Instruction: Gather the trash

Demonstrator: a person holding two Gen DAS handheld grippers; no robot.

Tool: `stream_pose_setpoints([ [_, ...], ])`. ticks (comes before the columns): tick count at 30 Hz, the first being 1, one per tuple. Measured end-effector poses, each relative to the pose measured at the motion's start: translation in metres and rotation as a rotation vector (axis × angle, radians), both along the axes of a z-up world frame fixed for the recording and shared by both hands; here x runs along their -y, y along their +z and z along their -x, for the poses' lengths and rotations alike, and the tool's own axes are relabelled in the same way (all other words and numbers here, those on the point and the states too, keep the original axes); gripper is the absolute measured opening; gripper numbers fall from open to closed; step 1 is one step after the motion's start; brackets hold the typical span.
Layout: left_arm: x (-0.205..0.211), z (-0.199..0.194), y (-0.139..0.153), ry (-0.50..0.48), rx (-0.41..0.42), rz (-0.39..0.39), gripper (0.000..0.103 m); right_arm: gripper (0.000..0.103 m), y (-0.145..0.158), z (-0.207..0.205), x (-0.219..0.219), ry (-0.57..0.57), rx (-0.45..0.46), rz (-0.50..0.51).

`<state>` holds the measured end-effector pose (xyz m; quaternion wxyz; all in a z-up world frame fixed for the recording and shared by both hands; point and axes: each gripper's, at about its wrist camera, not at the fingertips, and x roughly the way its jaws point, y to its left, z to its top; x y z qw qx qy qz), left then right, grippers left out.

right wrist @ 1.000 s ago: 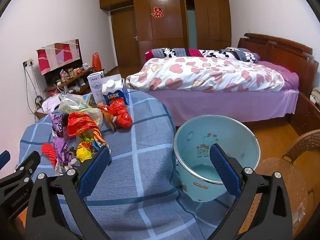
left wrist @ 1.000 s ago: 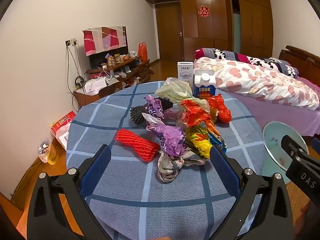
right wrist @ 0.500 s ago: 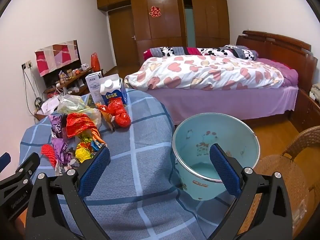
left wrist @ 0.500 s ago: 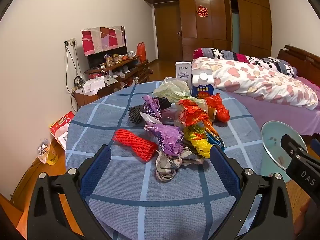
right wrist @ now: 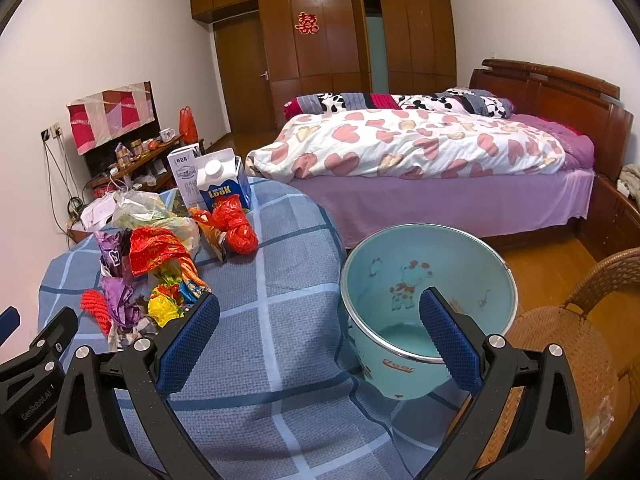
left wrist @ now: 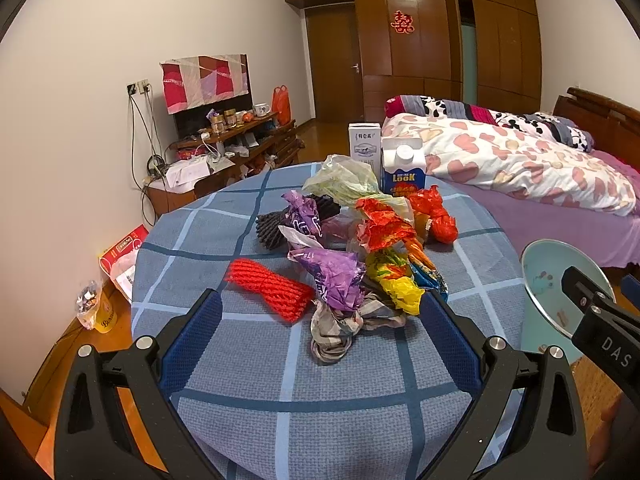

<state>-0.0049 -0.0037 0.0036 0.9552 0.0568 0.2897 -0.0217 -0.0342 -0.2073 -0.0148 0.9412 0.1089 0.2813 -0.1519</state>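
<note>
Lying ahead of the left gripper (left wrist: 320, 328)'s wide, empty jaws: trash pile (left wrist: 352, 256); right gripper (right wrist: 320, 328) likewise.

Blue carton (left wrist: 403, 178): you can read "LOOK" in yellow on its front; the smaller print below is illegible.
White carton (left wrist: 364, 145): Chinese characters above an oval emblem; too small for you to read.
Right gripper (left wrist: 608, 346): body marked "DAS".
Left gripper (right wrist: 34, 360): body marked "GenRobot.AI".
Wardrobe (right wrist: 340, 32): red double-happiness sign (right wrist: 307, 23) on a panel.
Bucket (right wrist: 430, 308): red lettering on the outer wall, unreadable.
</note>
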Motion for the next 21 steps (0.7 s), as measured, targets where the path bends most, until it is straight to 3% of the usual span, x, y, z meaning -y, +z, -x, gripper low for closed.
stream_pose_setpoints([
  [21, -0.0002, -0.0008, -0.0015, 0.002, 0.002, -0.001, 0.097, 0.098, 0.0, -0.0004, 0.0001, 0.001, 0.001, -0.001],
])
